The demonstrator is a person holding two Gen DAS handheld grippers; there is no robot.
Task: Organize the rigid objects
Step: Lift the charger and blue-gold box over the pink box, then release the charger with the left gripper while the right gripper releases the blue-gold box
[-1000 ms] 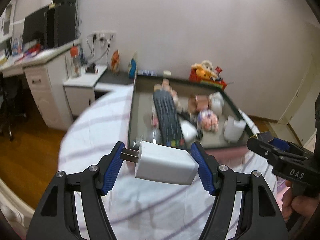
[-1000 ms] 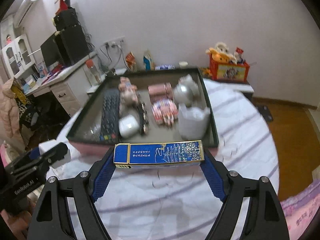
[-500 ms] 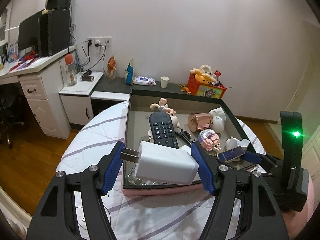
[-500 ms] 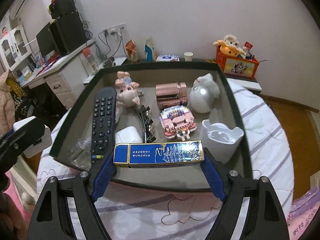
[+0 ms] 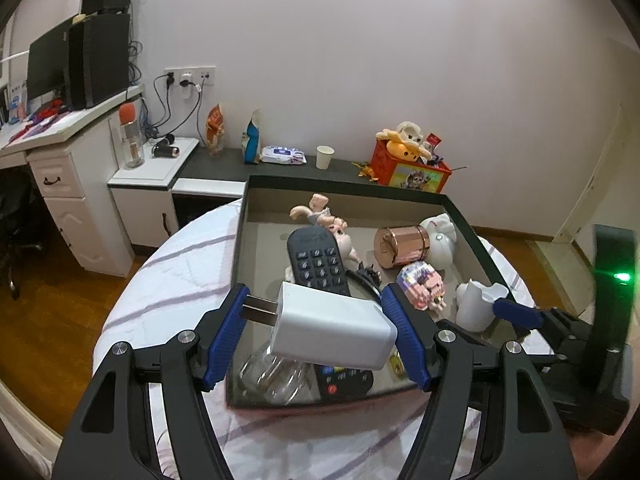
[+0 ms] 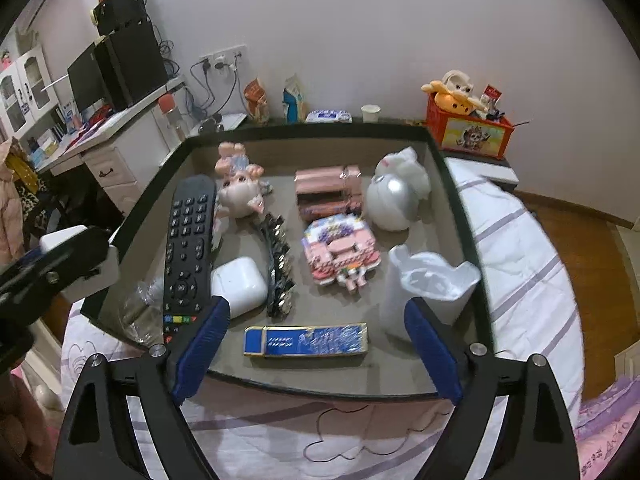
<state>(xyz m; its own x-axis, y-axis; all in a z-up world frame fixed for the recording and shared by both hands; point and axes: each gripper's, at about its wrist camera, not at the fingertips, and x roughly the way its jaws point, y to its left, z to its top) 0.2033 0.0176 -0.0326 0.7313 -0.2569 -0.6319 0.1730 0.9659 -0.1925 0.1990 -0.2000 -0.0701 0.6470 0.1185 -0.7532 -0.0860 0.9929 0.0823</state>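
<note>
The shallow dark-rimmed tray with a grey floor (image 6: 456, 200) sits on a round white surface with purple stripes (image 6: 528, 264) (bed or bench, it is hard to say). On the tray floor the flat blue-and-gold rectangular box (image 6: 306, 341) lies free near the front rim, its long axis running crosswise, between and just beyond the spread jaws of the right gripper (image 6: 316, 344), which hold nothing.

The left gripper (image 5: 320, 332) has its jaws closed on the white plastic plug-in charger block (image 5: 332, 328), prongs pointing to its left finger, held above the tray's near-left corner. Judging by this, the charger goes down next, and the left gripper is the one over that spot.

Below the charger, a clear crumpled plastic piece (image 5: 272, 376) and the lower end of the long black remote control (image 5: 320, 264) are partly hidden. The bare floor beneath cannot be made out.
</note>
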